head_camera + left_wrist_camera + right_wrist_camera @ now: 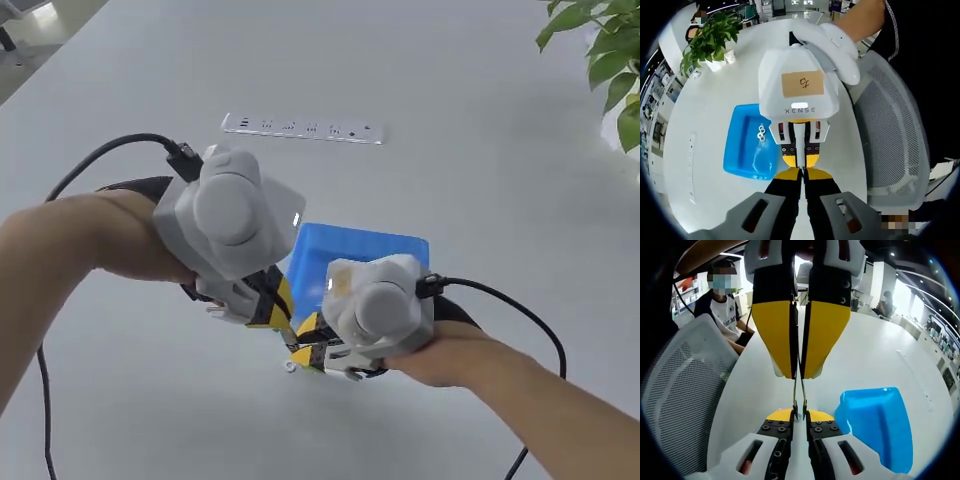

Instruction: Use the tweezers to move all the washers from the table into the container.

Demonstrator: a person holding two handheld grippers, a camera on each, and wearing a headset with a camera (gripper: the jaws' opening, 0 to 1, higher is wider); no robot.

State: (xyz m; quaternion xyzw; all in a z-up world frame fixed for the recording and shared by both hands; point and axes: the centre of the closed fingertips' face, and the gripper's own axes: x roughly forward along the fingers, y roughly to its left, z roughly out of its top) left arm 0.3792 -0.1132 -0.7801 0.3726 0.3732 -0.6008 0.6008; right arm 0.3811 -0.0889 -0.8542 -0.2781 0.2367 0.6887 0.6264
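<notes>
Left tool (802,170) and right tool (800,412) meet tip to tip, each pinching the tweezers (799,390) between them. A blue container (875,425) sits beside the right tool. Best to hold one grip firm before the other releases.

left gripper (804,174): had grey-white rounded housing, black jaw arms, yellow tips | right gripper (800,416): wore white shell marked XENSE, tan label with handwritten sign, small screws near yellow pads | cables (150,139): were black, plugged into both housings
</notes>
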